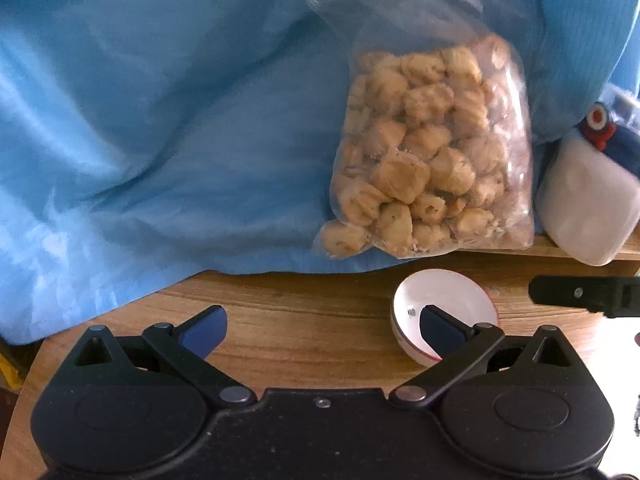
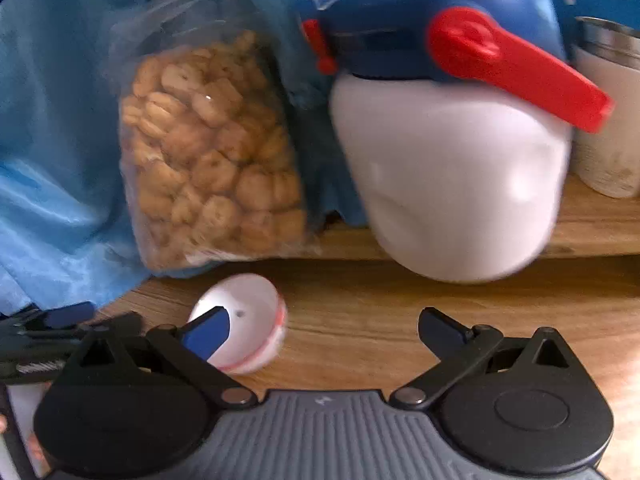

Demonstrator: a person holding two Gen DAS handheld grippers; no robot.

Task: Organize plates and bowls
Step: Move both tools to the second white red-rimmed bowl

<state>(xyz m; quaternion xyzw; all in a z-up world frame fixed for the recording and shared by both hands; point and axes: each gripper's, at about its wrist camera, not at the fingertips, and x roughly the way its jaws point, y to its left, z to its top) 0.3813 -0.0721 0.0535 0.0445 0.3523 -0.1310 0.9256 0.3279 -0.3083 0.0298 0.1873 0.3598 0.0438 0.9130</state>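
Between both gaping tongs [image 1: 322,330], small white bowl [image 1: 440,300].

Ahead of the left tool, a clear bag of pale biscuits [image 1: 432,152] leans on rumpled blue cloth [image 1: 160,120] that spills over the wooden desk [image 1: 300,320]. Ahead of the right tool stands a white jug [image 2: 452,184] with a blue lid and red lever [image 2: 516,68]. Far right of it, a white tumbler [image 2: 608,120] with a metal rim.
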